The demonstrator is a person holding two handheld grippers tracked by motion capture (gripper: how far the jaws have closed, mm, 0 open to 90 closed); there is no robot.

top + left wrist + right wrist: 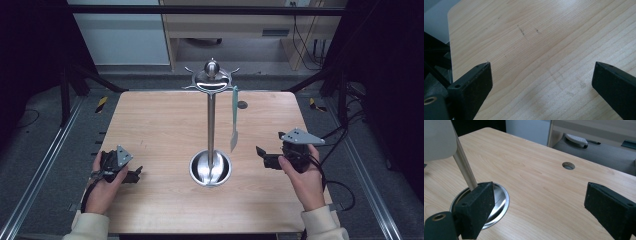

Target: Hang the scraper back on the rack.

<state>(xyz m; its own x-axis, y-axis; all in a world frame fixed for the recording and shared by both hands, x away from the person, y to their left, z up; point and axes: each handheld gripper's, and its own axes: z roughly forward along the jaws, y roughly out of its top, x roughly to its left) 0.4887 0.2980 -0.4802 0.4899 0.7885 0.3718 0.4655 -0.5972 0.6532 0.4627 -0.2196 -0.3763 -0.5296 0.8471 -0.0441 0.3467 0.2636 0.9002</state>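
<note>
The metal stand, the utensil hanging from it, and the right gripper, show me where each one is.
metal stand [211, 122]: high view, on its upright pole.
hanging utensil [234, 139]: high view, on its pale blade.
right gripper [536, 206]: right gripper view, midway between its open jaws, over bare table.

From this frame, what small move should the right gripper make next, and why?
Probably lift the right gripper toward the spatula hanging from the stand's top hooks. Its jaws stand wide open with nothing between them, it sits low beside the stand's base, and the spatula is the only utensil on the rack.
</note>
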